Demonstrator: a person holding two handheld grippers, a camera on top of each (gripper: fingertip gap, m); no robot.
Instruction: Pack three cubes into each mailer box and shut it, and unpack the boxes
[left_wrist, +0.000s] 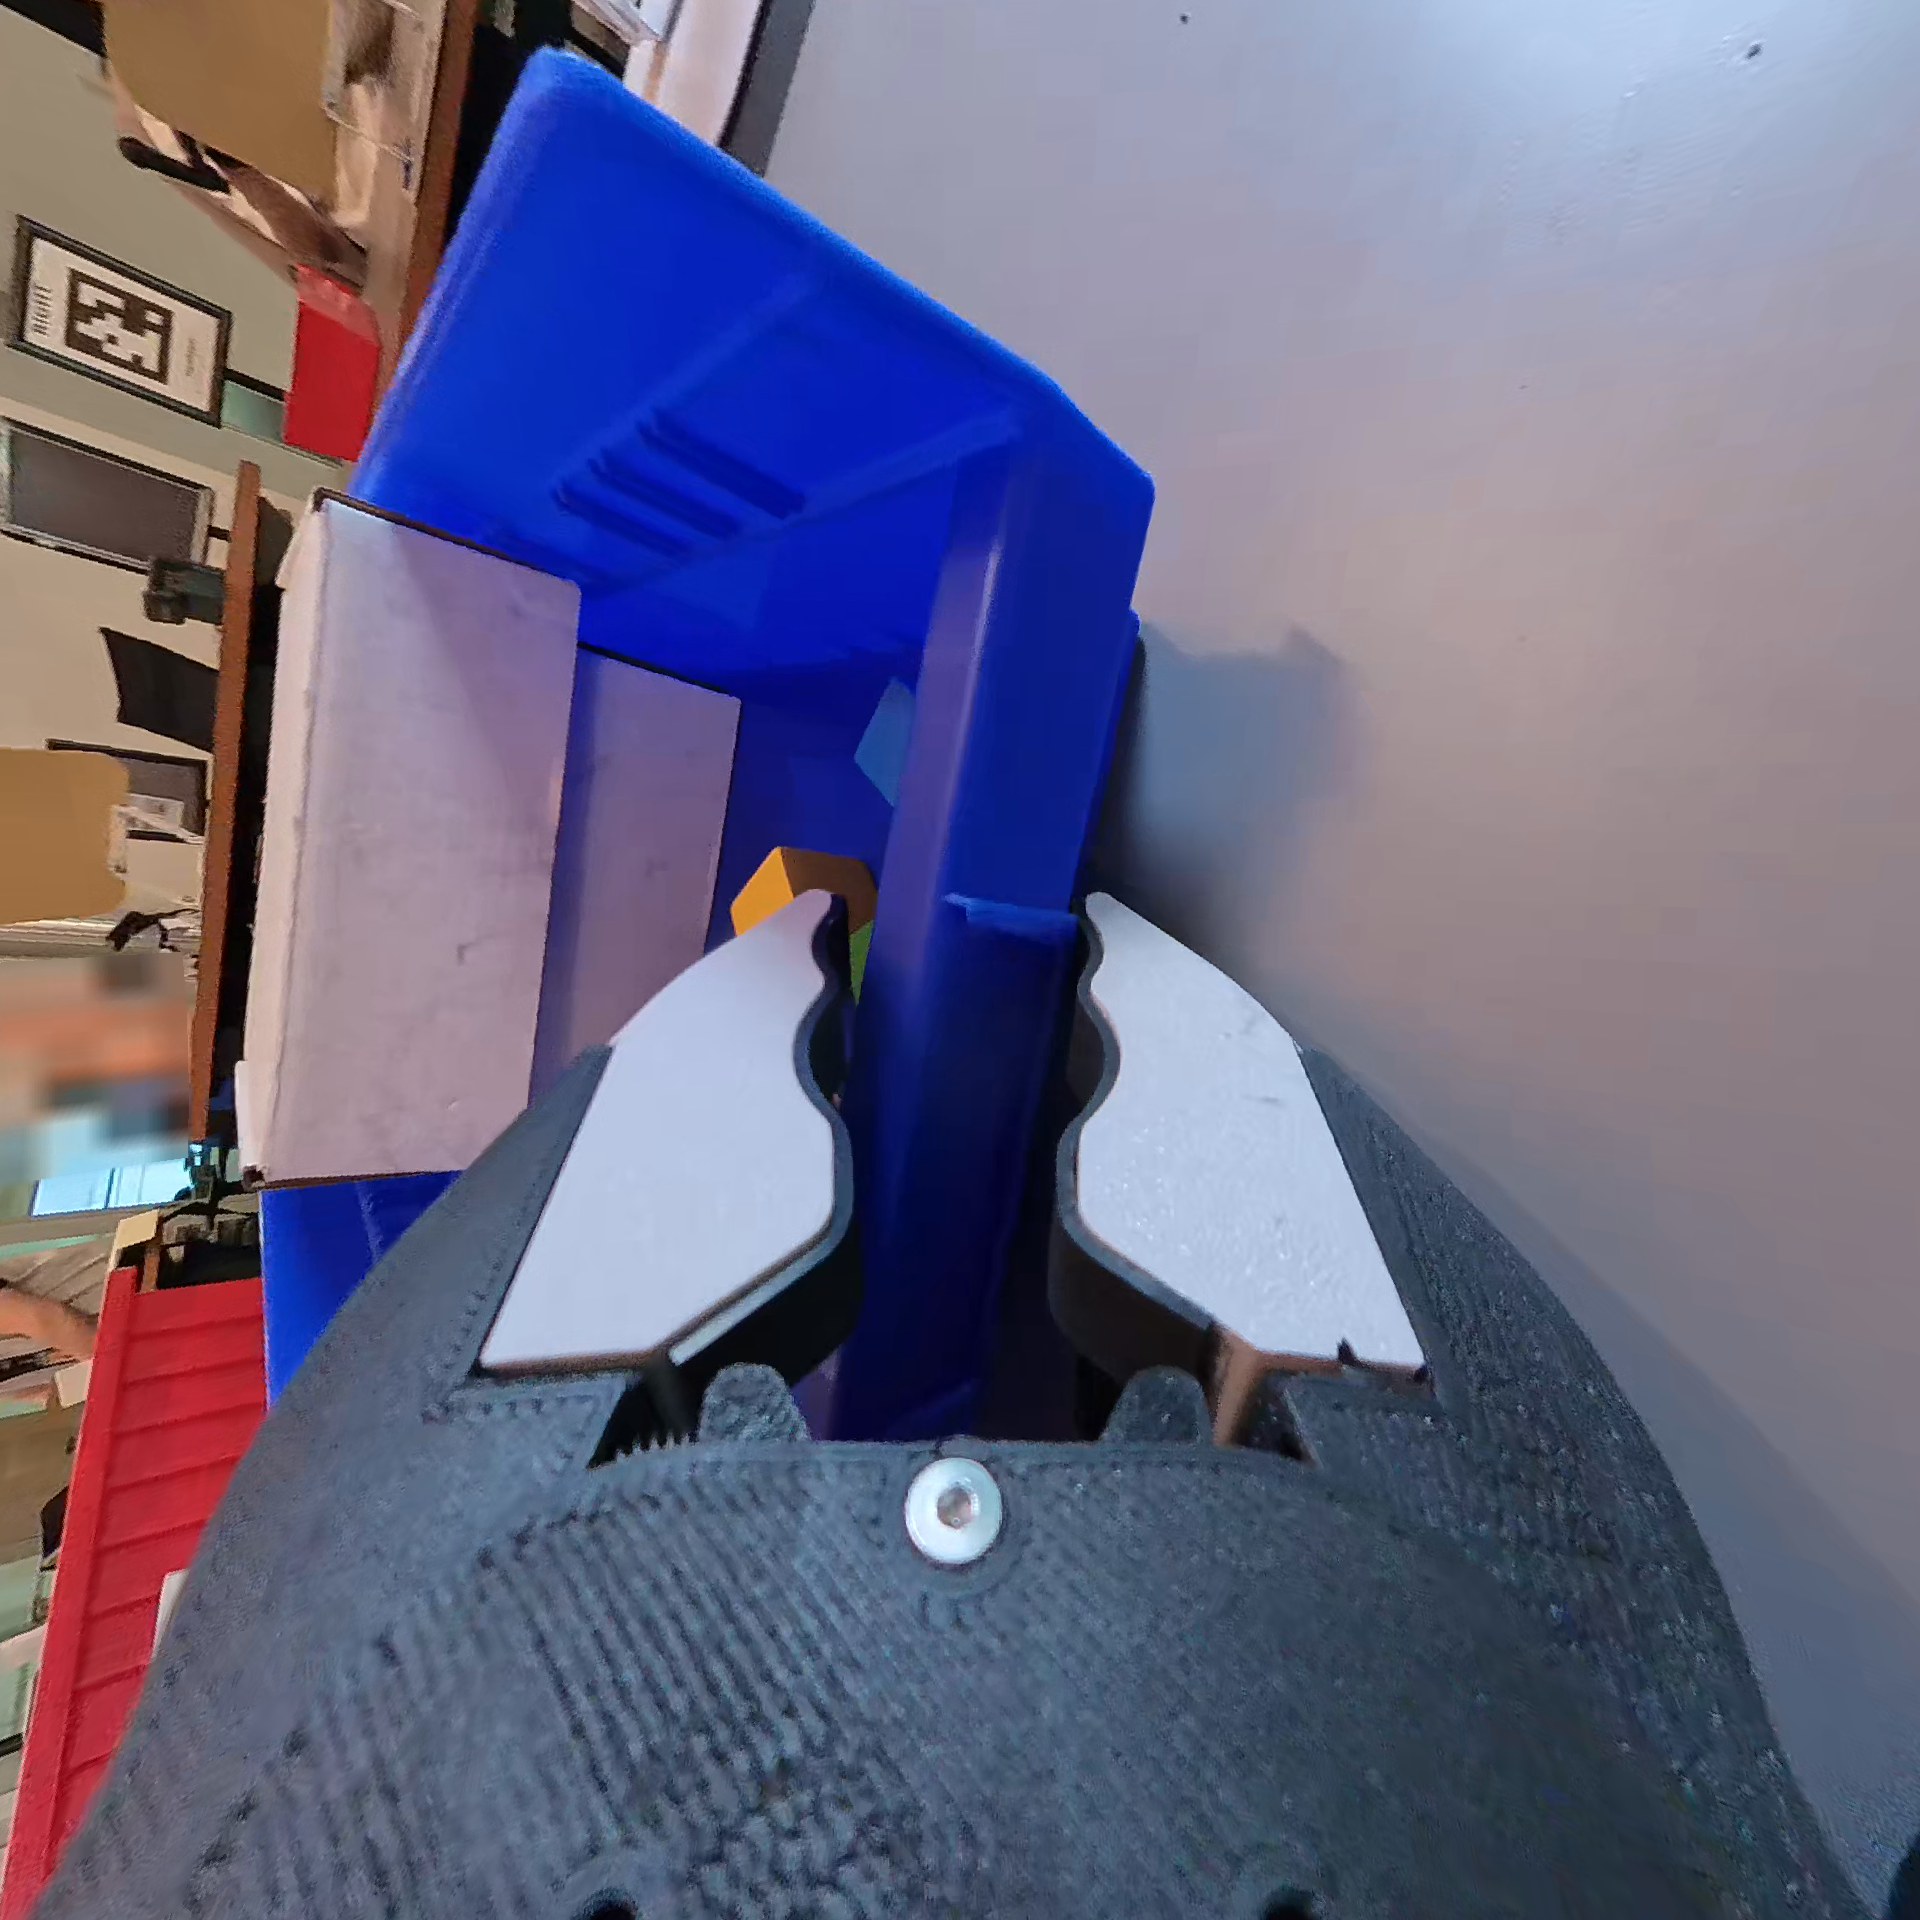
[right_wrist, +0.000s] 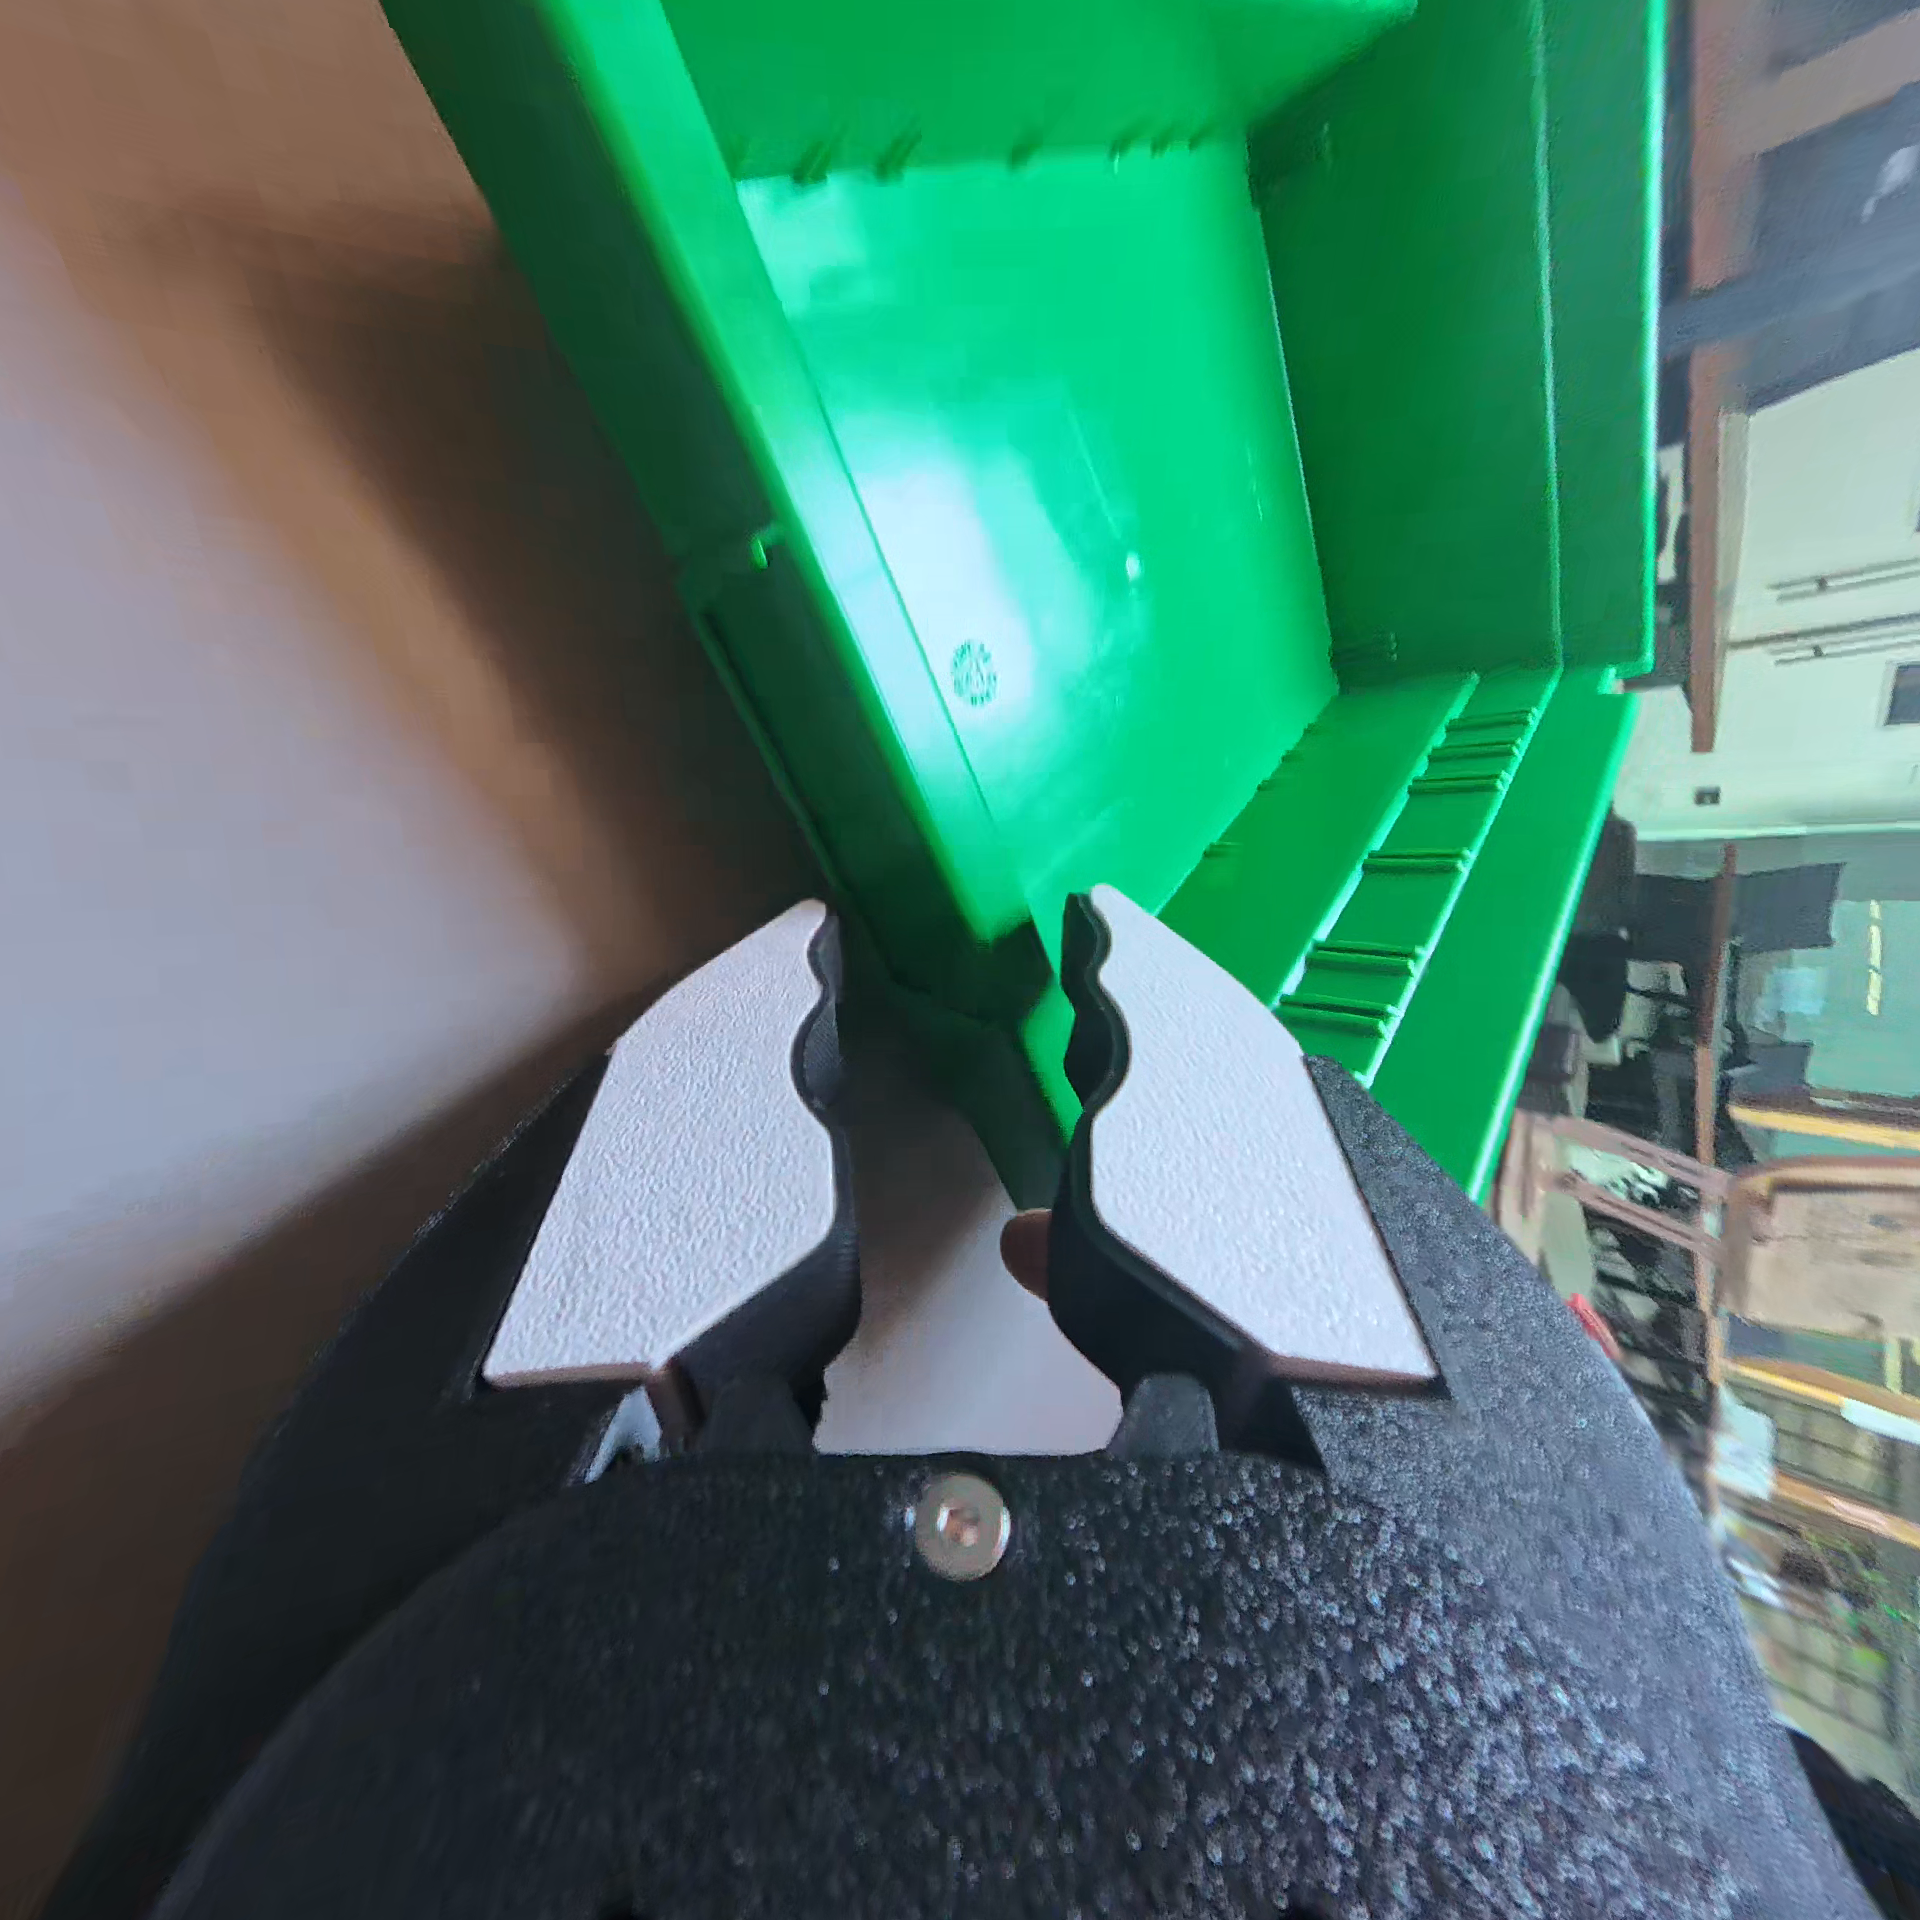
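Note:
In the left wrist view my left gripper (left_wrist: 956, 914) is closed around the side wall of a blue bin (left_wrist: 675, 416), one finger inside and one outside. In the bin stand two white mailer boxes (left_wrist: 416, 831), with an orange cube (left_wrist: 774, 883), a blue cube (left_wrist: 883, 743) and a green cube (left_wrist: 860, 956) partly hidden beside the wall. In the right wrist view my right gripper (right_wrist: 945, 914) is closed around the wall of a green bin (right_wrist: 1039, 468). The green bin's inside shows nothing in it. Both views are turned sideways.
Both bins rest against the grey table top (left_wrist: 1455, 520), which also shows in the right wrist view (right_wrist: 260, 727). A red bin (left_wrist: 135, 1507) is beyond the blue one. Shelves with cardboard boxes (right_wrist: 1766, 1039) and a framed marker tag (left_wrist: 114, 322) are in the background. My right fingertips sit around 50 cm from my left ones.

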